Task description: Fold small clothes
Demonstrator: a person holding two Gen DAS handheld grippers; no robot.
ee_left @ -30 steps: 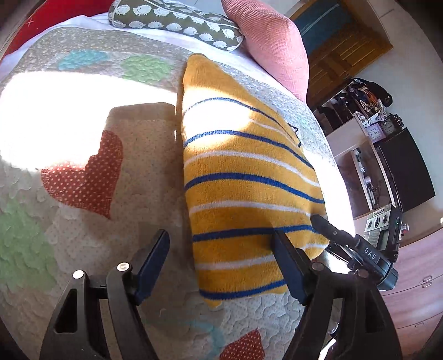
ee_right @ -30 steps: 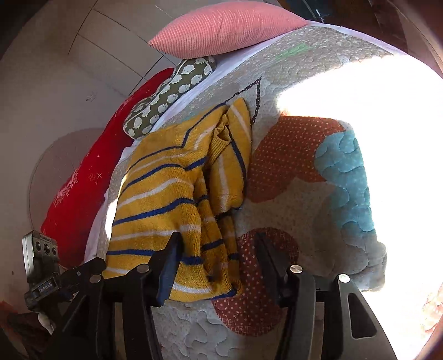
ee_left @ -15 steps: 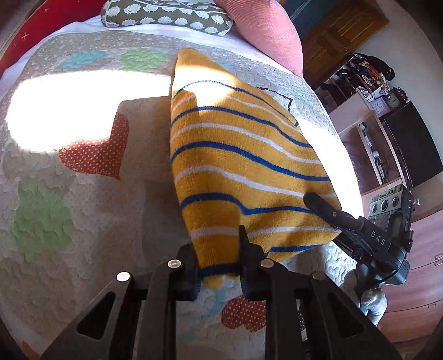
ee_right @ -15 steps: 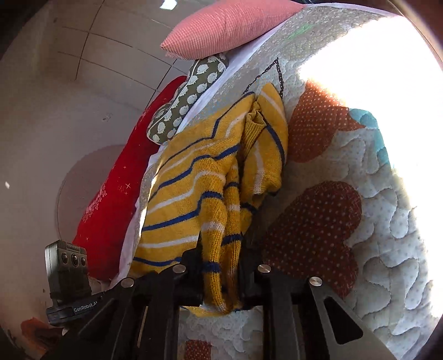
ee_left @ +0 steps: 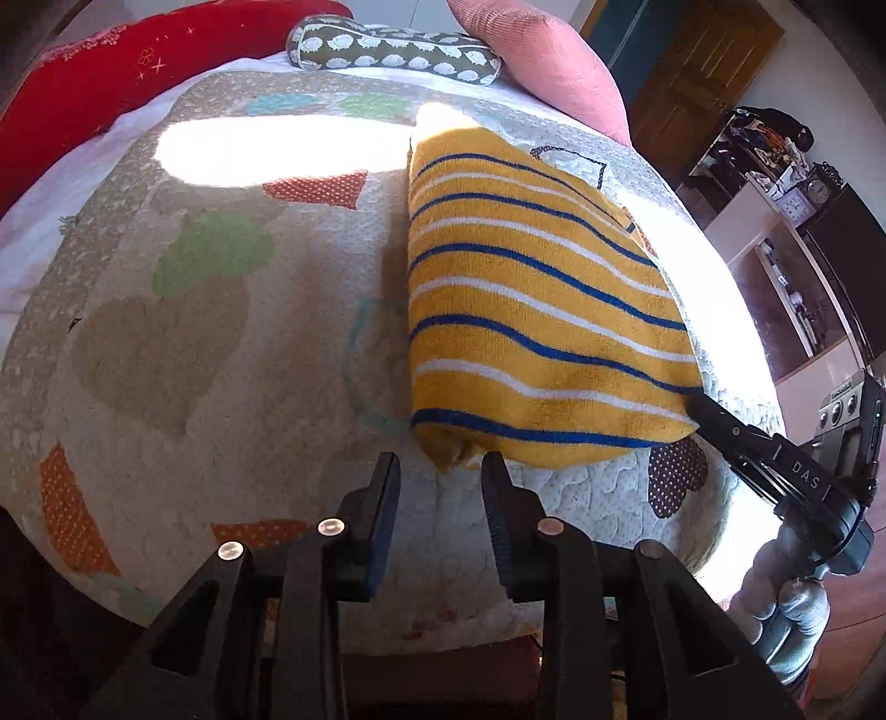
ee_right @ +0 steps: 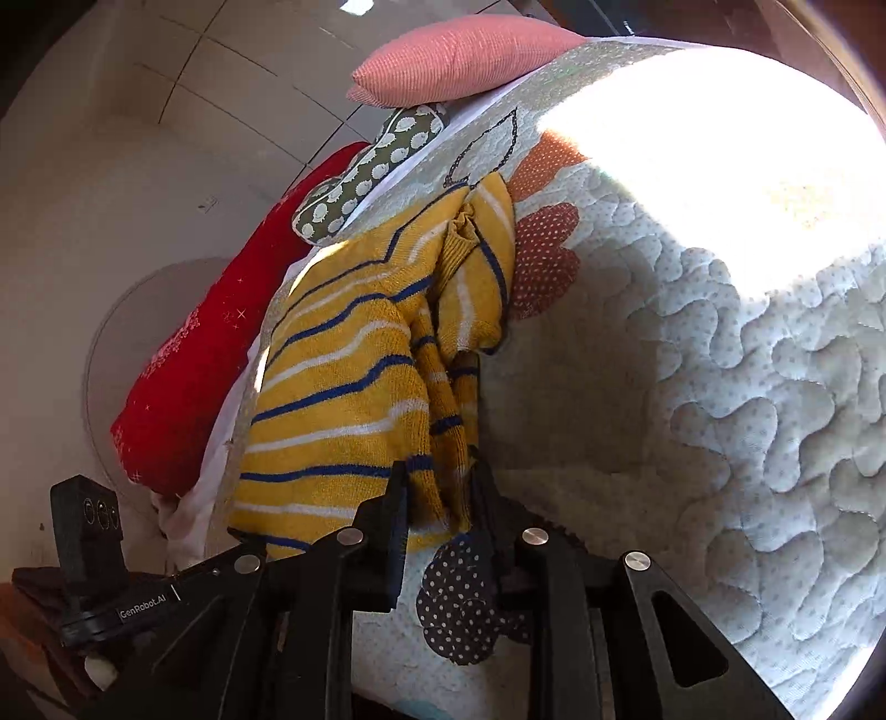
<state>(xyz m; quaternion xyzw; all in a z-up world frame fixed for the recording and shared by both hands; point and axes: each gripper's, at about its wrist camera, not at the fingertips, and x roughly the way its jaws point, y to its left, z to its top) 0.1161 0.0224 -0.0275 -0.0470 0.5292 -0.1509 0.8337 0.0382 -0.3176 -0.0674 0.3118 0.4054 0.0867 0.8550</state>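
Note:
A small yellow sweater (ee_left: pixel 531 327) with blue and white stripes lies folded on the quilted bed. It also shows in the right wrist view (ee_right: pixel 354 382), bunched along its right side. My left gripper (ee_left: pixel 440 476) is open, its tips just short of the sweater's near left corner, with nothing between them. My right gripper (ee_right: pixel 437 482) is shut on the sweater's near hem, with yellow fabric pinched between the fingers. The right gripper's body (ee_left: pixel 775 465) shows at the sweater's right corner in the left wrist view.
The patchwork quilt (ee_left: pixel 210 354) covers the bed. A pink pillow (ee_left: pixel 542 61), a spotted bolster (ee_left: pixel 387 50) and a red cushion (ee_left: pixel 111 72) lie at the far end. Shelves and a wooden door (ee_left: pixel 698 72) stand to the right. The bed's near edge is just below both grippers.
My left gripper has let go of the sweater's corner, opened and pulled back toward the bed's edge. My right gripper stays shut on the hem.

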